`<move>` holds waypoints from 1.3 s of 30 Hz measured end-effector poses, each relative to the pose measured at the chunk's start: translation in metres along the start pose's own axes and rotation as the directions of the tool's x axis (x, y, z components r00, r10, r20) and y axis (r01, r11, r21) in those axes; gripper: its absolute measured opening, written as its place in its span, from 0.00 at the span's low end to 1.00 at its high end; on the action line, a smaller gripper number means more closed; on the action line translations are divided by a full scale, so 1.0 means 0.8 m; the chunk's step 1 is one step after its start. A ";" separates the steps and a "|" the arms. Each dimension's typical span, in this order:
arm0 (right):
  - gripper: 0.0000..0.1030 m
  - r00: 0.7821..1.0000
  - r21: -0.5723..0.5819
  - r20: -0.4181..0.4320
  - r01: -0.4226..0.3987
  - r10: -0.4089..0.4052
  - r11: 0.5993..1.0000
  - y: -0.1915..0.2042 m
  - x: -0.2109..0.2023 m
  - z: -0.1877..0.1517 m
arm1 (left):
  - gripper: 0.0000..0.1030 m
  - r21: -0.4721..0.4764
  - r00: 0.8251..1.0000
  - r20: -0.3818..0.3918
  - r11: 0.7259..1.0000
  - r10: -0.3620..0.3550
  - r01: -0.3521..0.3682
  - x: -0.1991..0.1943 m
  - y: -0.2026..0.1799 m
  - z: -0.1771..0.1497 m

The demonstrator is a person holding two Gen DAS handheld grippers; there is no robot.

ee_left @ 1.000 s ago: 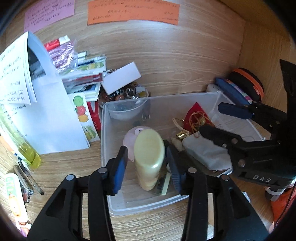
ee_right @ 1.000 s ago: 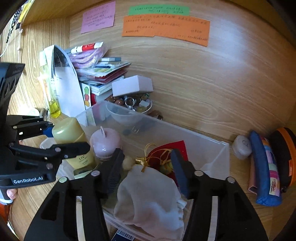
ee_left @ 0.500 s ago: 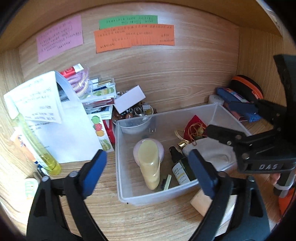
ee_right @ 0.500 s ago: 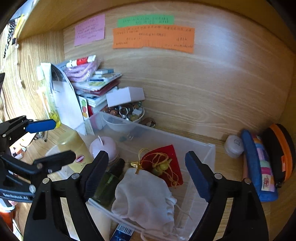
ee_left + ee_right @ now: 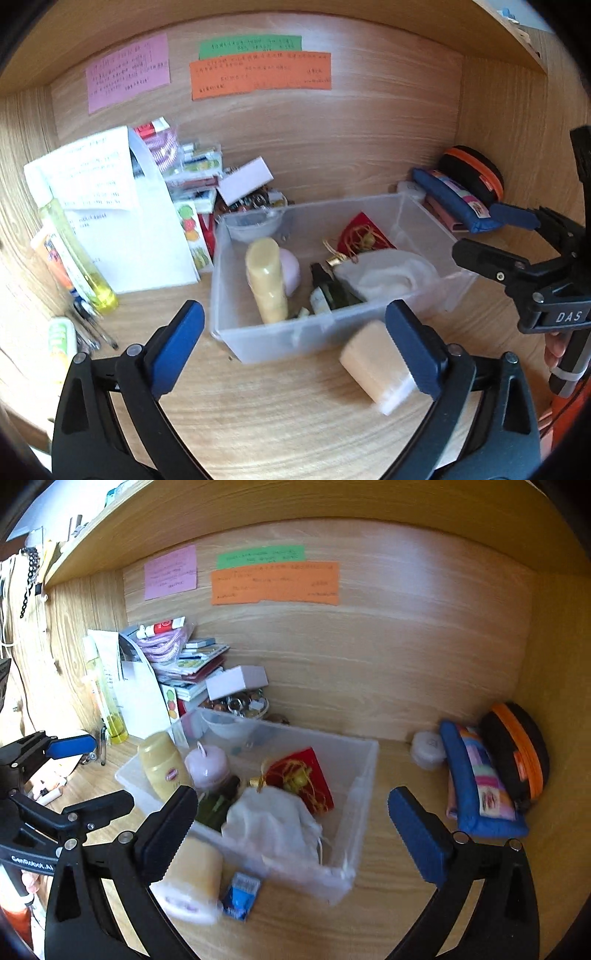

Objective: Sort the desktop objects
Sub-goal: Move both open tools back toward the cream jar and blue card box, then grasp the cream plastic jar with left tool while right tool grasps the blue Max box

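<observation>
A clear plastic bin (image 5: 424, 218) holds a lying yellow bottle (image 5: 266, 280), a pink round candle (image 5: 291, 269), a small dark bottle (image 5: 325, 291), a white cloth pouch (image 5: 391, 273) and a red pouch with gold cord (image 5: 365, 232). My left gripper (image 5: 295, 332) hovers before the bin's front wall, its jaws opening, nothing between the pads. My right gripper (image 5: 291, 805) hangs over the near right of the bin (image 5: 362, 775), above the white pouch (image 5: 269, 823), jaws opening and holding nothing. A beige cylinder (image 5: 195, 878) lies outside the bin's front.
Left of the bin stand white papers (image 5: 122, 221), a stack of booklets (image 5: 192, 177), a yellow-liquid bottle (image 5: 81, 266) and pens (image 5: 92, 328). A bowl of trinkets (image 5: 240, 705) sits behind. A blue pencil case (image 5: 476, 782), a black-orange case (image 5: 517, 749) and a blue packet (image 5: 242, 893) lie nearby.
Both grippers opened wide and drew back and upward from the bin. The yellow bottle and the white pouch, earlier between the jaws, now lie free in the bin.
</observation>
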State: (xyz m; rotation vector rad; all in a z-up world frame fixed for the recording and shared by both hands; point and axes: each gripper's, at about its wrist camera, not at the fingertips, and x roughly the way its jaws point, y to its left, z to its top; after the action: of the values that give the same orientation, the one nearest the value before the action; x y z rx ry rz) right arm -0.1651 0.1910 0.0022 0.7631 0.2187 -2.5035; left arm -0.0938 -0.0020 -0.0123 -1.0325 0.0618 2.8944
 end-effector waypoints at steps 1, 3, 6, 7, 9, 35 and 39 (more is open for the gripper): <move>1.00 1.000 0.011 -0.007 -0.003 0.003 1.000 -0.004 -0.003 -0.007 | 0.97 -0.003 1.000 -0.009 1.000 -0.008 0.008 0.000 -0.003 -0.004; 1.00 1.000 0.021 -0.017 -0.004 0.005 1.000 -0.009 -0.006 -0.016 | 0.97 -0.010 0.999 -0.029 1.000 -0.025 0.024 0.003 -0.011 -0.011; 1.00 0.999 0.033 -0.037 0.004 -0.003 0.999 -0.016 -0.011 -0.034 | 0.97 -0.012 0.997 -0.058 0.999 -0.051 0.050 0.010 -0.023 -0.022; 1.00 0.999 0.035 -0.043 0.007 -0.005 0.999 -0.018 -0.011 -0.040 | 0.97 -0.009 0.996 -0.068 0.998 -0.061 0.061 0.013 -0.030 -0.027; 1.00 0.998 0.039 -0.055 0.005 -0.003 0.999 -0.022 -0.013 -0.050 | 0.97 0.001 0.993 -0.088 0.997 -0.083 0.083 0.020 -0.042 -0.034; 1.00 0.976 0.103 -0.181 -0.102 0.119 0.989 -0.052 0.012 -0.101 | 0.85 0.019 0.935 -0.203 0.953 -0.292 0.301 0.076 -0.066 -0.045; 1.00 0.974 0.084 -0.195 -0.097 0.112 0.992 -0.044 0.013 -0.106 | 0.85 -0.004 0.944 -0.196 0.963 -0.265 0.269 0.059 -0.047 -0.060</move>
State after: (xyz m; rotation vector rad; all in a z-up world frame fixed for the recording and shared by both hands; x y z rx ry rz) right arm -0.1502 0.2414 -0.0733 1.0310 0.1523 -2.3470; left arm -0.0973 0.0353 -0.0800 -1.2144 -0.0333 2.5394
